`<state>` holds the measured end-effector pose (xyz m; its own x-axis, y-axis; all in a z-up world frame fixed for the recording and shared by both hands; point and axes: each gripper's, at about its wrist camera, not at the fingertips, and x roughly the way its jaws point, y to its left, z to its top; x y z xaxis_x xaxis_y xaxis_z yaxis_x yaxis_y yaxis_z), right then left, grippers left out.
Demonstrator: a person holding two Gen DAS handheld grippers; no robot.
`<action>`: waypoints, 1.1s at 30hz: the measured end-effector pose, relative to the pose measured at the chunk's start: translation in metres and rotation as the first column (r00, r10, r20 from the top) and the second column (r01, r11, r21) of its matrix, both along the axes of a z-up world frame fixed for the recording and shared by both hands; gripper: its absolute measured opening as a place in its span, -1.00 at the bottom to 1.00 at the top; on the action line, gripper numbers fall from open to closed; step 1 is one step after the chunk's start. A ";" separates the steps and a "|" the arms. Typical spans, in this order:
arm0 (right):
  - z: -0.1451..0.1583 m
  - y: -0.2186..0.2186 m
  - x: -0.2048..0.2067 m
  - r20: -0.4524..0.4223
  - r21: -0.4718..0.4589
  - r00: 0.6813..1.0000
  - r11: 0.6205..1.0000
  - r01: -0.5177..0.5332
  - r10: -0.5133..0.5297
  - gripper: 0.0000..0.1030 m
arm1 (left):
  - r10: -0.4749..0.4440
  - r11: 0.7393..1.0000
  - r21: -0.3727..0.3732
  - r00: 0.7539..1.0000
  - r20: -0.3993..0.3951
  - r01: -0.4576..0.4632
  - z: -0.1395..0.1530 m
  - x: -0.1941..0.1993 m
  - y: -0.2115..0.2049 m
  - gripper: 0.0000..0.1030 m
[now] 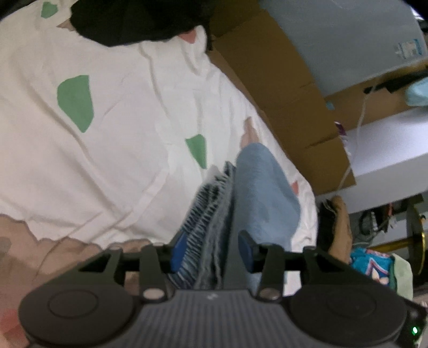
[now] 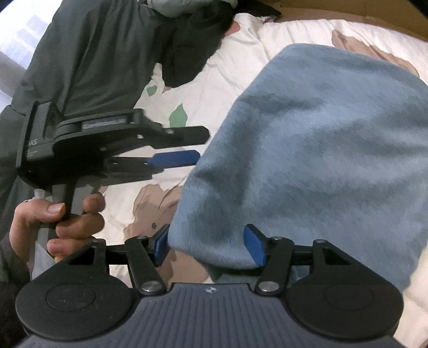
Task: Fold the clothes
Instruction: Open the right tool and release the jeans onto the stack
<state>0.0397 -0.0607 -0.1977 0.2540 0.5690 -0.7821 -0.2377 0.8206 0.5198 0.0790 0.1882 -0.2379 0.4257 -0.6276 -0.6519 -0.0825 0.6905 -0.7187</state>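
A light blue fleece garment (image 2: 307, 150) is bunched on a white bedspread (image 2: 214, 88) with green and tan patches. In the left wrist view the garment (image 1: 264, 192) runs between the fingers, its ribbed hem (image 1: 206, 222) filling the gap. My left gripper (image 1: 211, 254) has its blue pads apart around the thick fabric; it also shows in the right wrist view (image 2: 198, 146), fingers pushed against the garment's left edge. My right gripper (image 2: 208, 246) stands open around the garment's near edge, its blue pads on both sides of the cloth.
A dark green-grey garment (image 2: 88, 61) and a black one (image 1: 133, 18) lie at the far end of the bed. Brown cardboard boxes (image 1: 281, 88) and a white shelf (image 1: 388, 150) stand along the bed's right side, with clutter below.
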 end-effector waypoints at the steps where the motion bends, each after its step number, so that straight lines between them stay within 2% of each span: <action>1: 0.002 -0.004 -0.002 -0.003 0.002 1.000 1.000 -0.009 0.009 0.27 | -0.013 1.000 -0.007 1.000 0.006 0.013 0.004 -0.003 -0.001 -0.01; 4: 0.011 -0.017 -0.010 -0.007 -0.008 0.999 0.999 -0.047 0.047 0.29 | -0.071 0.998 0.001 0.997 0.008 0.071 0.012 -0.008 -0.009 0.02; 8: 0.015 -0.037 -0.020 -0.034 -0.068 0.997 0.995 -0.077 0.075 0.30 | -0.130 0.991 0.016 0.991 -0.010 0.130 0.013 -0.014 -0.020 0.10; 11: 0.010 -0.056 -0.025 -0.068 -0.114 0.996 0.991 -0.073 0.066 0.30 | -0.172 0.983 0.061 0.984 -0.037 0.174 0.007 -0.016 -0.031 0.03; 12: 0.008 -0.063 -0.025 -0.075 -0.128 0.996 0.990 -0.064 0.054 0.30 | -0.187 0.979 0.070 0.981 -0.046 0.190 0.005 -0.017 -0.035 -0.06; 13: 0.005 -0.070 -0.025 -0.083 -0.145 0.996 0.988 -0.047 0.035 0.30 | -0.202 0.977 0.057 0.978 -0.050 0.205 0.004 -0.017 -0.037 -0.26; 14: 0.002 -0.079 -0.024 -0.094 -0.162 0.996 0.987 -0.020 0.005 0.30 | -0.215 0.976 0.033 0.976 -0.042 0.217 0.004 -0.018 -0.039 -0.32; 16: -0.003 -0.094 -0.022 -0.108 -0.162 0.993 0.986 0.039 -0.057 0.30 | -0.244 0.970 -0.001 0.970 -0.011 0.244 0.009 -0.019 -0.044 -0.32; 19: -0.007 -0.109 -0.016 -0.117 -0.143 0.985 0.984 0.108 -0.125 0.30 | -0.306 0.951 0.053 0.952 -0.007 0.306 0.009 -0.021 -0.052 -0.31; 23: -0.001 -0.109 -0.009 -0.097 -0.091 0.986 0.987 0.129 -0.138 0.29 | -0.289 0.949 0.089 0.948 -0.134 0.302 -0.019 -0.022 -0.044 -0.27; 27: 0.007 -0.109 -0.001 -0.066 -0.056 0.987 0.989 0.140 -0.144 0.29 | -0.277 0.957 0.045 0.949 -0.152 0.287 -0.027 -0.030 -0.033 -0.17; 28: 0.006 -0.109 0.001 -0.059 -0.069 0.988 0.988 0.139 -0.143 0.29 | -0.281 0.957 0.035 0.947 -0.153 0.289 -0.027 -0.032 -0.033 -0.20; 30: 0.003 -0.108 0.005 -0.048 -0.108 0.989 0.985 0.133 -0.138 0.28 | -0.273 0.960 0.019 0.950 -0.151 0.279 -0.028 -0.033 -0.031 -0.47; 31: 0.000 -0.106 0.005 -0.046 -0.119 0.990 0.985 0.129 -0.135 0.27 | -0.262 0.964 0.007 0.953 -0.152 0.266 -0.030 -0.033 -0.030 -0.52; 32: -0.005 -0.104 0.006 -0.054 -0.118 0.990 0.985 0.125 -0.132 0.20 | -0.253 0.967 0.002 0.956 -0.150 0.257 -0.031 -0.032 -0.029 -0.57; 33: -0.011 -0.102 0.005 -0.075 -0.115 0.989 0.986 0.118 -0.127 -0.03 | -0.246 0.969 -0.001 0.958 -0.147 0.248 -0.031 -0.031 -0.028 -0.57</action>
